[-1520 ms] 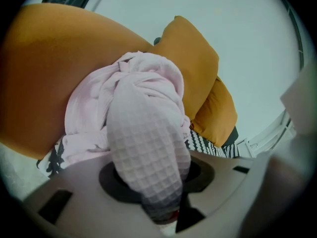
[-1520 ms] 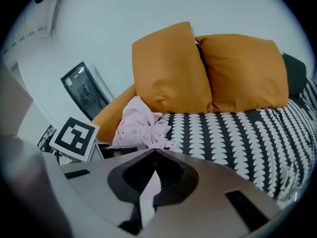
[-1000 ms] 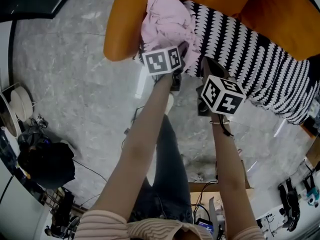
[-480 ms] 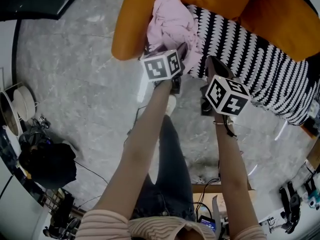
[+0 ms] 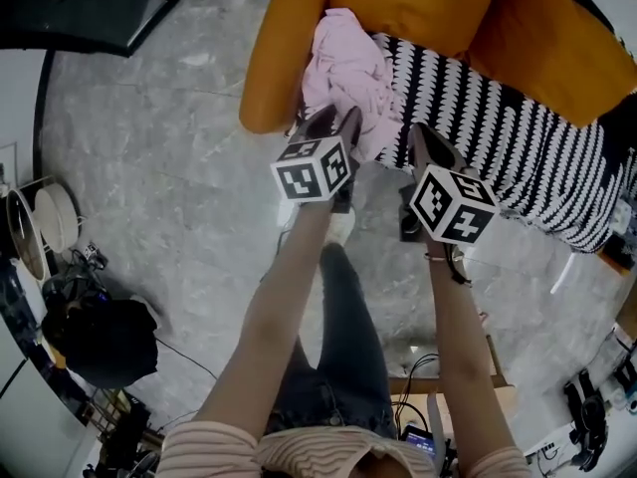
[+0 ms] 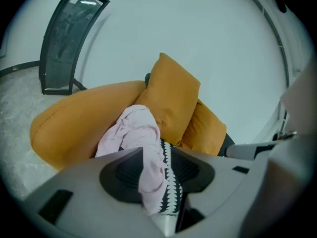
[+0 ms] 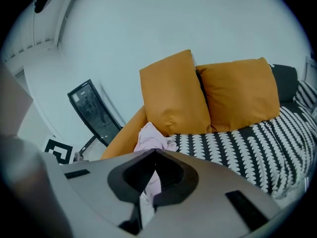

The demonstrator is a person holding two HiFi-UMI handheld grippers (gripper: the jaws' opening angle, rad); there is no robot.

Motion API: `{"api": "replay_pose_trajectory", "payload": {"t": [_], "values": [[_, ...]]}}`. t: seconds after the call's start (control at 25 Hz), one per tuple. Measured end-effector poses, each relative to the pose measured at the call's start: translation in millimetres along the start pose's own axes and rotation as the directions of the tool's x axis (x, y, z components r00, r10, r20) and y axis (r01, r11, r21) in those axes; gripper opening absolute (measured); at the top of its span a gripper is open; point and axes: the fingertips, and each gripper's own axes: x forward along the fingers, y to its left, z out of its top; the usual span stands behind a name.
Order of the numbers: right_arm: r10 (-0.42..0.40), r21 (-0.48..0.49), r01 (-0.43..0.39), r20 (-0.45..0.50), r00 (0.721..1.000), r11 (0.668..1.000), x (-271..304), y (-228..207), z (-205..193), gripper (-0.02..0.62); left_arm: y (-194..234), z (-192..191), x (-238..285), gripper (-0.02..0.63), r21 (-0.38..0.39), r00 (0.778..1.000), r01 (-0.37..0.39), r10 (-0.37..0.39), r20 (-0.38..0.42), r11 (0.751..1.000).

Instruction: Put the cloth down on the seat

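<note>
Both grippers have lifted away from the pink cloth (image 5: 348, 68), which we left bunched on the patterned seat (image 5: 498, 118), just ahead of the left gripper (image 5: 334, 123) and against the orange armrest (image 5: 284, 48). Its jaws, lately closing, stand apart and pinch nothing (the cloth lies beyond them). Our right gripper (image 5: 420, 137) alongside is clenched, empty.

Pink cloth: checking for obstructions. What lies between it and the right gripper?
Only a strip of the black-and-white patterned seat cover separates the right gripper from the pink cloth; the head view shows it.
</note>
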Motion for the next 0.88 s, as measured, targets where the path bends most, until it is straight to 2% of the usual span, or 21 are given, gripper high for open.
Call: {"api": "replay_pose_trajectory", "payload": {"t": [0.12, 0.28, 0.6, 0.88], "values": [[0.006, 0.014, -0.007, 0.034, 0.999, 1.000, -14, 8, 10, 0.008, -6, 15, -22, 0.081, 0.026, 0.999, 0.008, -0.009, 0.051, 1.000], [0.020, 0.033, -0.023, 0.090, 0.996, 0.999, -40, 21, 26, 0.008, -27, 39, -56, 0.023, 0.082, 0.992, 0.051, -0.060, 0.110, 0.995], [0.049, 0.043, -0.058, 0.188, 0.981, 0.997, -91, 50, 52, 0.008, -83, 74, -119, 0.011, 0.235, 0.969, 0.150, -0.190, 0.158, 0.960], [0.085, 0.016, -0.093, 0.275, 0.958, 0.995, -134, 75, 71, 0.008, -124, 93, -169, 0.011, 0.338, 0.949, 0.186, -0.258, 0.182, 0.922]]}}
